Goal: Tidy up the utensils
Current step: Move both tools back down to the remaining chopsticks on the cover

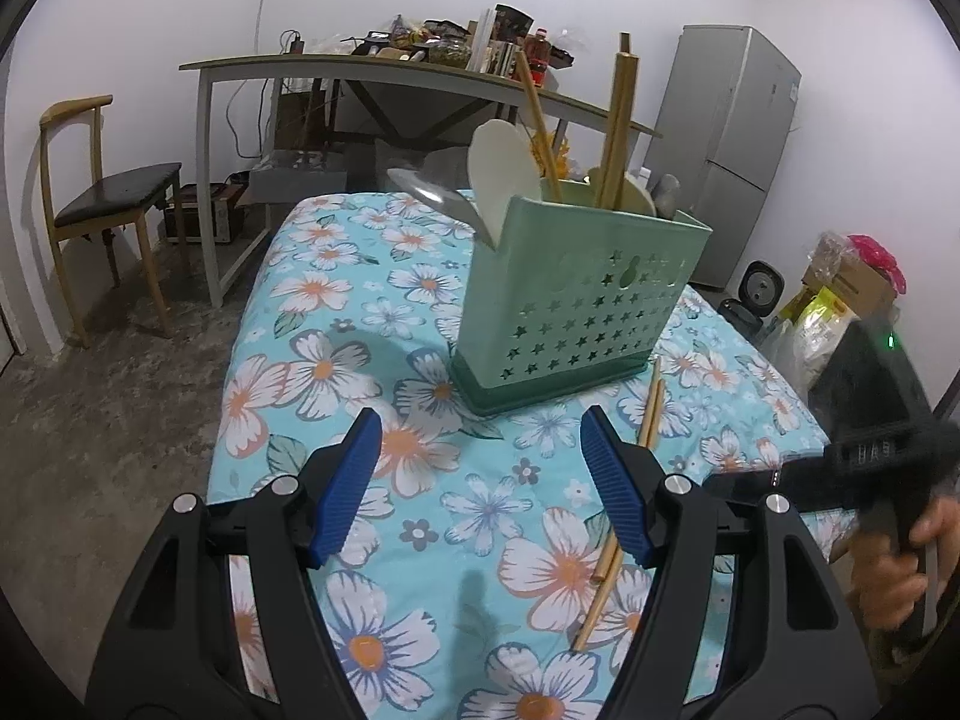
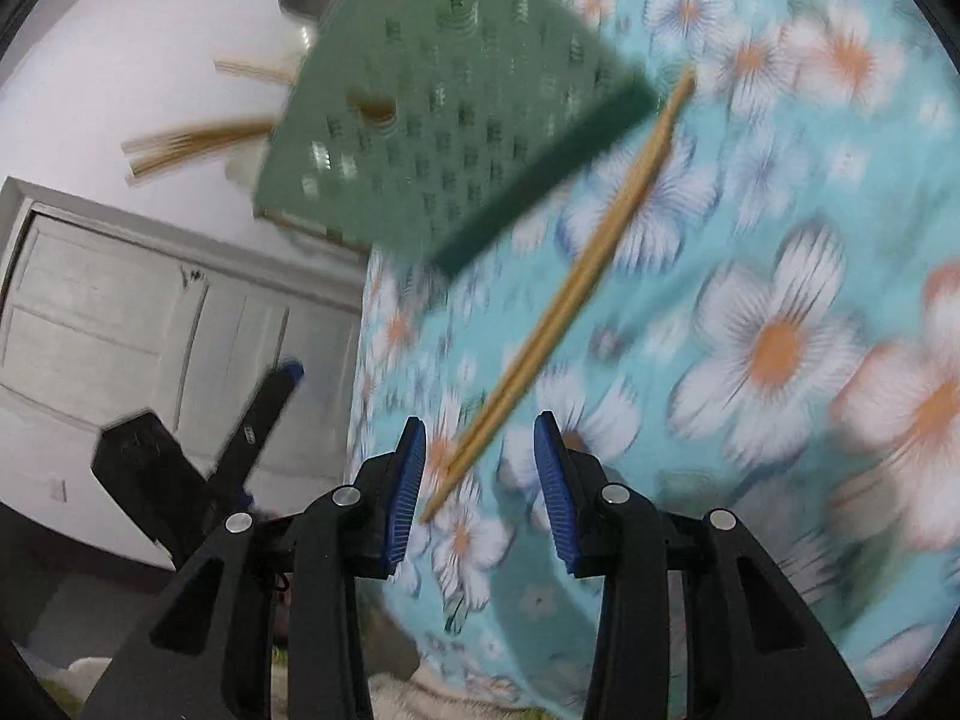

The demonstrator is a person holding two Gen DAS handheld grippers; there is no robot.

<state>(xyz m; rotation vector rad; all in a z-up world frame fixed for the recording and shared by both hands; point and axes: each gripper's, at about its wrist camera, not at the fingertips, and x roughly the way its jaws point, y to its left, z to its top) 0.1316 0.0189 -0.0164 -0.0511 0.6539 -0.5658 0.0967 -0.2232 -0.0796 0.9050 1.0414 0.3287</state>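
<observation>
A pair of wooden chopsticks (image 1: 624, 516) lies loose on the desk (image 1: 336, 312), which is covered by a blue floral cloth. The pair runs from just beside the base of the green perforated utensil holder (image 1: 576, 306) back toward the camera, its far tips almost touching the holder's dark green foot. The holder stands upright and already carries other chopsticks and a pale flat spoon or spatula (image 1: 501, 177) poking out of its top.

The left tongs (image 1: 480, 480) are released, spread wide over bare cloth with nothing between the blue pads; the near part of the chopsticks passes under the right-hand pad without being gripped. The right tongs (image 2: 480, 468) are part open and grasp nothing: in the blurred right wrist view the near end of the chopsticks (image 2: 564, 288) sits in the gap, but the pads (image 2: 414, 468) stand clear of the wood.

The chopsticks look light, stiff and smooth, so they should lift easily yet could roll apart or pivot if pinched near one end. Taking both together a little in from the near tips, squarely across the pair, seems the safest hold; a grip closer to the middle would swing less on the way to the holder.
</observation>
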